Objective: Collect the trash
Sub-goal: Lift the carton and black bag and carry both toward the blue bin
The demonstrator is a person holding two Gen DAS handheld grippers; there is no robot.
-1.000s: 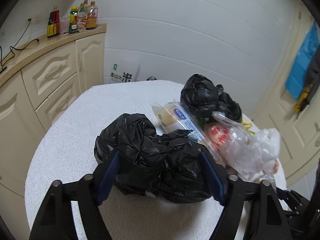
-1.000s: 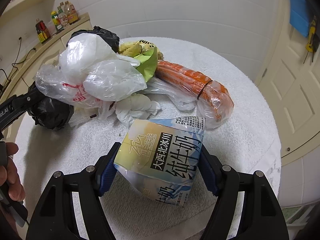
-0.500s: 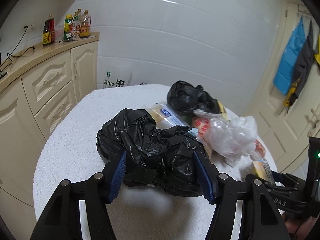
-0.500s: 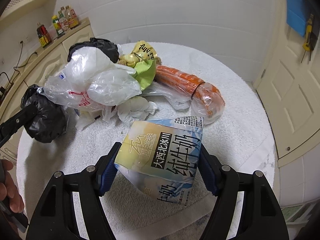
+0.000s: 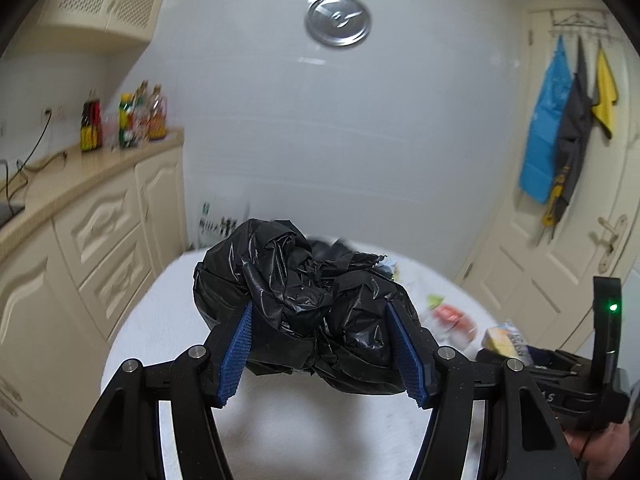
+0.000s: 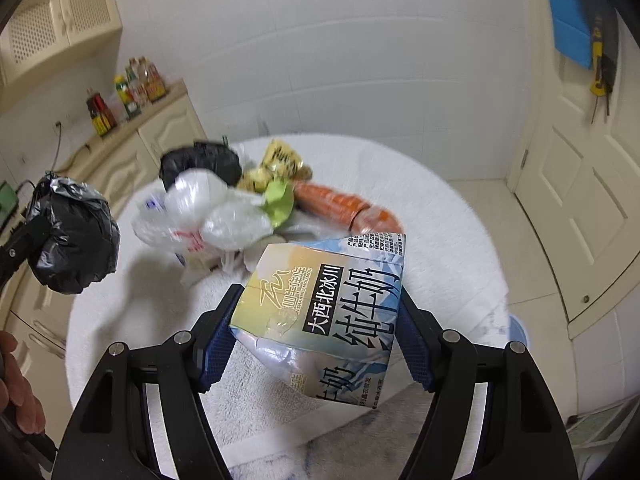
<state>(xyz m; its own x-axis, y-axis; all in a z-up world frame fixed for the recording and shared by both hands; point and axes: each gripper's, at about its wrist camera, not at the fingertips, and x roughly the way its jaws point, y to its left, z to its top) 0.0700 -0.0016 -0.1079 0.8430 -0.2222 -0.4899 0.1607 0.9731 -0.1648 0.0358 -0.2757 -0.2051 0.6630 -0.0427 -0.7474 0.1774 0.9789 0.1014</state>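
Two pieces of trash are held off the table. The crumpled black bag (image 5: 304, 304) sits pinched between the blue pads of the left gripper (image 5: 324, 344), raised above the white towel-covered round table (image 5: 168, 320); from the right wrist view the same bag (image 6: 74, 240) hangs at the left edge, clear of the cloth. The milk carton (image 6: 320, 312), printed with Chinese characters, is tilted and clamped between the fingers (image 6: 216, 344) of the right gripper (image 6: 316, 344), also lifted above the table (image 6: 448, 240).

Behind the carton, the remaining trash lies in a pile on the cloth: white plastic bags (image 6: 208, 212), a second black bag (image 6: 200, 160), a green scrap (image 6: 280, 200), a yellow snack wrapper (image 6: 280, 156) and an orange packet in clear plastic (image 6: 340, 204). Beyond the table stand cream cabinets (image 5: 104, 232) with bottles (image 5: 124, 120) on top, and a door (image 5: 560, 240) with cloths hanging on hooks.
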